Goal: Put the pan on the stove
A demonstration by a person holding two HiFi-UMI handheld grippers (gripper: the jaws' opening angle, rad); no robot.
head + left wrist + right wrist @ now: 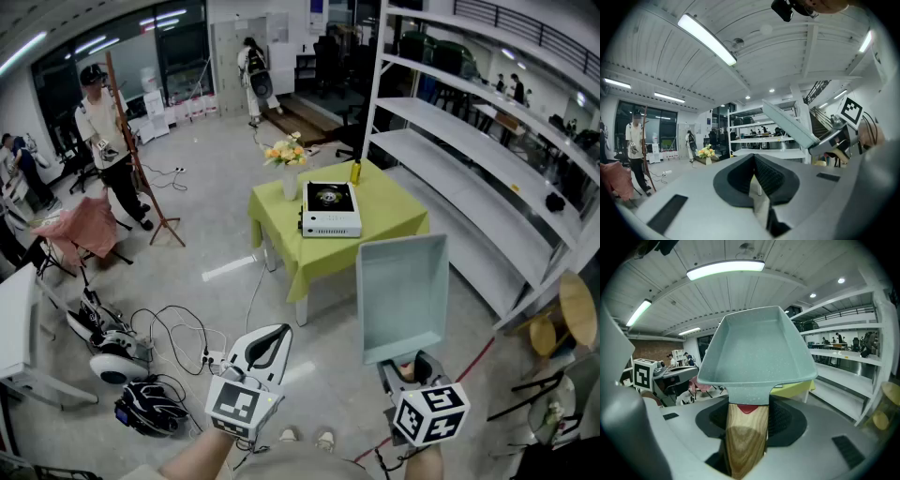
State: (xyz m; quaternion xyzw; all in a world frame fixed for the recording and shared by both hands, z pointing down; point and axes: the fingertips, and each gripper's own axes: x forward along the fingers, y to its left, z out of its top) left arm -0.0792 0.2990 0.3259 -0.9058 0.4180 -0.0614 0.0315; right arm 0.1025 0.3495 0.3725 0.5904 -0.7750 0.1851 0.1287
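Note:
A pale grey-green square pan (403, 295) with a wooden handle is held out in front of me, above the floor. My right gripper (412, 367) is shut on that handle. In the right gripper view the handle (746, 427) runs up between the jaws and the pan (754, 348) fills the middle. The stove (330, 209), a white box with a black top, sits on a green-clothed table (389, 216) some way ahead. My left gripper (265, 345) hangs to the pan's left, jaws together and empty. The left gripper view shows the pan (790, 123) edge-on at the right.
A vase of flowers (288, 159) and a yellow bottle (355, 172) stand on the table behind the stove. White shelving (469, 159) runs along the right. Cables and a helmet (150, 405) lie on the floor at left. A person (108, 141) stands far left.

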